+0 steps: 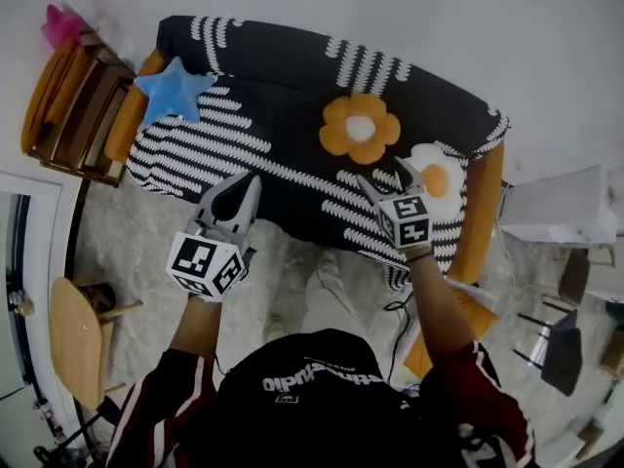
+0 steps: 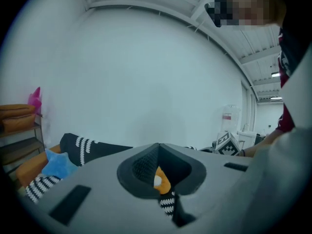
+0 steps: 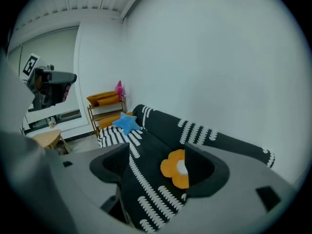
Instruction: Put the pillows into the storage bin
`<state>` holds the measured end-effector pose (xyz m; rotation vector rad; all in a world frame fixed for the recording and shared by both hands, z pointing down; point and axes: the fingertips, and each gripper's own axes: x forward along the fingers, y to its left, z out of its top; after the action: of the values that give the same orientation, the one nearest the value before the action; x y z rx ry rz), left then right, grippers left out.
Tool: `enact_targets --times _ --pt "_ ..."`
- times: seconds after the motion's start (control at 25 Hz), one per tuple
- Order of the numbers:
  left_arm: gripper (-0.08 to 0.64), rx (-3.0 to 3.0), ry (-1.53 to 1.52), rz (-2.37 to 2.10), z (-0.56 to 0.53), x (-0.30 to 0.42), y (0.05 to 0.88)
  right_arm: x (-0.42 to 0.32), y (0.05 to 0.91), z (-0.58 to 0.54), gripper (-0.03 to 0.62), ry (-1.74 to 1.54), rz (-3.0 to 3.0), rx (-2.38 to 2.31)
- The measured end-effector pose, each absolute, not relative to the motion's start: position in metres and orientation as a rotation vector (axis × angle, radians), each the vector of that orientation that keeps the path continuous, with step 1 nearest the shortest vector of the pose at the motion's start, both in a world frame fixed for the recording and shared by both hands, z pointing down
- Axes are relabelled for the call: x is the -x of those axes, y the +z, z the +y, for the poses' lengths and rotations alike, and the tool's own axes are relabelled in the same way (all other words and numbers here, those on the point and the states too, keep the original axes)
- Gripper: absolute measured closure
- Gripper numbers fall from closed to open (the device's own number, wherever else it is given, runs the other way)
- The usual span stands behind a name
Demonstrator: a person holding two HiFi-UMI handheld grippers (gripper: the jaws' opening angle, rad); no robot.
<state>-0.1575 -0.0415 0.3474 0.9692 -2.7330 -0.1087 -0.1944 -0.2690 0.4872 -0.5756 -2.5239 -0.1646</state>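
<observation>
step: approach to flower pillow (image 1: 360, 128) | right gripper (image 1: 387, 175) jaws wide apart, empty — left gripper (image 1: 246, 185) closed, empty | next: lower, straddle pillow, clamp

Star pillow (image 1: 174, 92) on sofa (image 1: 283, 76), left end, flower pillow (image 1: 360, 128) mid-seat, egg pillow (image 1: 434, 175) right end, shelf (image 1: 73, 105) further left

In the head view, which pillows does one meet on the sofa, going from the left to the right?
blue star pillow → orange flower pillow → fried-egg pillow
</observation>
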Motion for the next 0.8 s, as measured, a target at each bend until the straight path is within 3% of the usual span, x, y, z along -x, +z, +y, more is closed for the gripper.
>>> enact_targets --times 0.8 --pt "0.557 -0.812 -0.063 -2.549 -0.096 0.267 0.494 0.340 0.794 -0.256 0.249 -0.173 -2.173 0.691"
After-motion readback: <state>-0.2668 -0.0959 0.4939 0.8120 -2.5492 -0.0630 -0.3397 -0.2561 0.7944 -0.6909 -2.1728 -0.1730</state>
